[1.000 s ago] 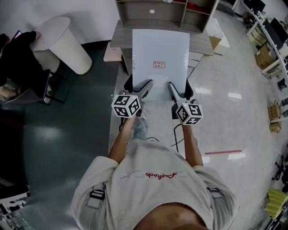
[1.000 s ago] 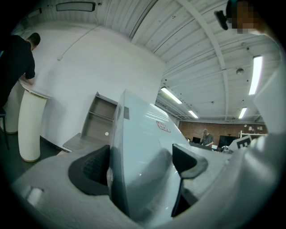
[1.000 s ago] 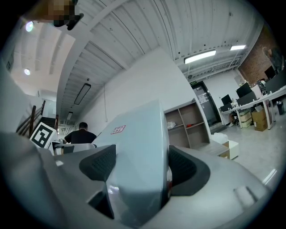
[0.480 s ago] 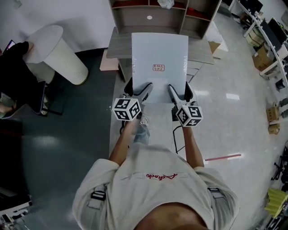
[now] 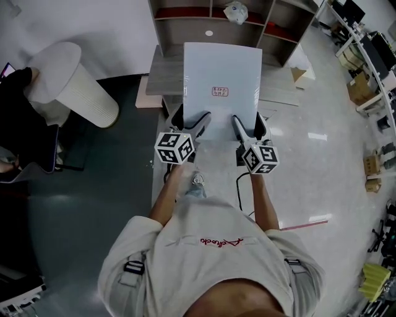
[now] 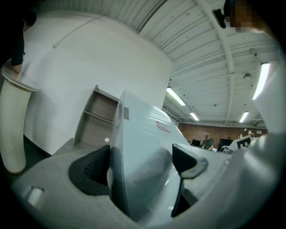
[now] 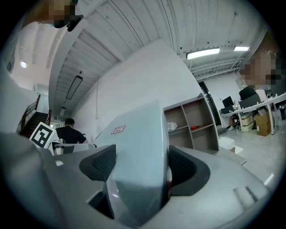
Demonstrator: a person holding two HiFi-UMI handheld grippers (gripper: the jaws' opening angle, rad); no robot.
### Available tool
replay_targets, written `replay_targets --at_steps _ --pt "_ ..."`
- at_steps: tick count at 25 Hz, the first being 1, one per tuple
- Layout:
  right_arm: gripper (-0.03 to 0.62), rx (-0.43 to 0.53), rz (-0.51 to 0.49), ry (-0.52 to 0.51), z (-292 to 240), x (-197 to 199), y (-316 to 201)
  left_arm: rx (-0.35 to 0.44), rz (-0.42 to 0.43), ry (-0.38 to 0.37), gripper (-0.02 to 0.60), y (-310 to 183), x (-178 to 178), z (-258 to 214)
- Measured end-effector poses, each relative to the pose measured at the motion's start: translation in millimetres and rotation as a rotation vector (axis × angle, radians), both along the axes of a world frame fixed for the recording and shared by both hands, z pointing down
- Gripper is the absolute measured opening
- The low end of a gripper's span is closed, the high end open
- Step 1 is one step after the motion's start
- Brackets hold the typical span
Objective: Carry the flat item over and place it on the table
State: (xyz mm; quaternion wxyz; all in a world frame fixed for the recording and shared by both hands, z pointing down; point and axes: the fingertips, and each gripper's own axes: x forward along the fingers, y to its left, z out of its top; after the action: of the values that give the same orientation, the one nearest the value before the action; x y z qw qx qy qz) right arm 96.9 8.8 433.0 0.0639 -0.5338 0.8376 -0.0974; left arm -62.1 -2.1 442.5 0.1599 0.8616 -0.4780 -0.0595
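I'm mid-carry, left claw [image 5: 190,121] and right claw [image 5: 249,124] both pinching the sheet [image 5: 221,74]; next, I reckon, lower it flat onto the desk [image 5: 162,73].

Seen from above, a tall white ribbed cylinder [image 5: 74,83] stands on the dark grey floor [image 5: 93,204] at upper left. Just beside it is a black chair [image 5: 37,148]. At the top is an open wooden shelf unit [image 5: 185,28], with a crumpled white bag [image 5: 236,12] in one bay and something red [image 5: 278,30] in the next. To the right, the pale glossy floor [image 5: 334,179] holds cardboard boxes [image 5: 357,88], a pink strip [image 5: 303,224] and a black cable [image 5: 240,186].
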Motion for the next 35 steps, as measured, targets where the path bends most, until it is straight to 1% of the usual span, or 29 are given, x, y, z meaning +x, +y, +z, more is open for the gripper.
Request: replay_targets --at_steps 11,16,28,35 --pt "0.376 0.009 0.037 0.008 -5.0 -21.3 -106.4 0.009 0.037 0.006 0.442 -112.3 -20.6 -4.1" --pt "0.375 0.013 0.053 0.009 -6.1 -29.3 -142.5 0.01 0.054 0.008 0.443 -151.1 -28.1 -4.1" --pt "0.376 -0.022 0.089 0.012 13.3 -17.9 -168.9 -0.028 0.089 0.009 0.443 -182.1 -16.1 15.4" --pt "0.376 -0.034 0.083 0.004 22.0 -12.3 -195.6 -0.038 0.08 0.002 0.442 -207.8 -10.9 23.1"
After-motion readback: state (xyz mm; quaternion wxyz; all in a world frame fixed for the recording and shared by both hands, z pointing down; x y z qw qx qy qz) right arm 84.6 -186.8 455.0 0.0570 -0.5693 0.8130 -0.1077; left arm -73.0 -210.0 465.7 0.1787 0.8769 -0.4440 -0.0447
